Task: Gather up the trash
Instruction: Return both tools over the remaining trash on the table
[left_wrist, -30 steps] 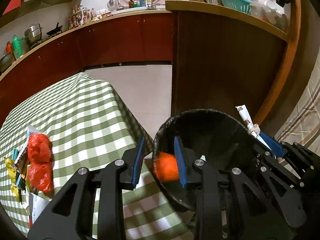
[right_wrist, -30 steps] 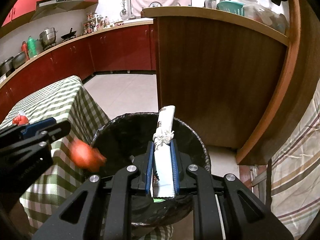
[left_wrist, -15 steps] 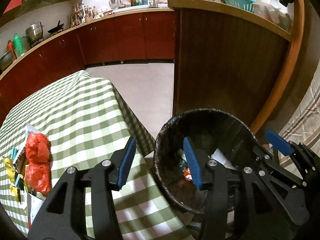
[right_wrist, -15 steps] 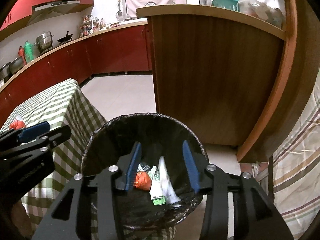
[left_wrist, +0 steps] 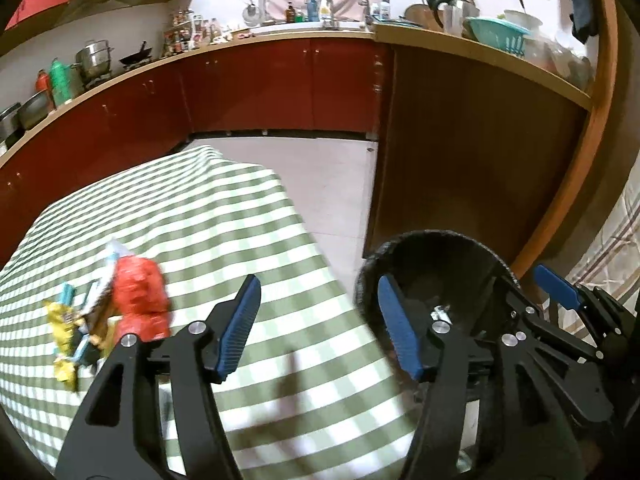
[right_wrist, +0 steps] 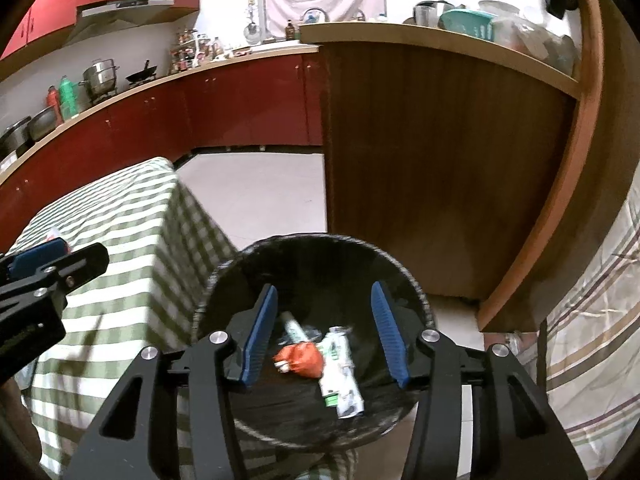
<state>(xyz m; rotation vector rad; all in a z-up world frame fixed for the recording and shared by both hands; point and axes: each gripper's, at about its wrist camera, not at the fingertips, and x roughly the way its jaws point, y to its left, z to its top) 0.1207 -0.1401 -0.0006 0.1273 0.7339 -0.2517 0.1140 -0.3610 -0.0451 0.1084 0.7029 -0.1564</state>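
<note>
Dropped since a second ago: orange wad (right_wrist: 301, 356) and white wrapper (right_wrist: 340, 368), now lying in bin (right_wrist: 224, 280) beside tabletop's right edge, both left gripper (left_wrist: 320, 328) and right gripper (right_wrist: 324, 336) just spread wide and empty, leftover trash (left_wrist: 136, 300) waiting near tabletop's left edge.

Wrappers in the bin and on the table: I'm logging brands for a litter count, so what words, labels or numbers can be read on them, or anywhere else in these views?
None can be read.
White wrapper in the bin: green and dark print, too blurred to read.
Yellow wrappers beside the red bag on the table: print too small and blurred.
Bottles on the far counter: labels too small.
</note>
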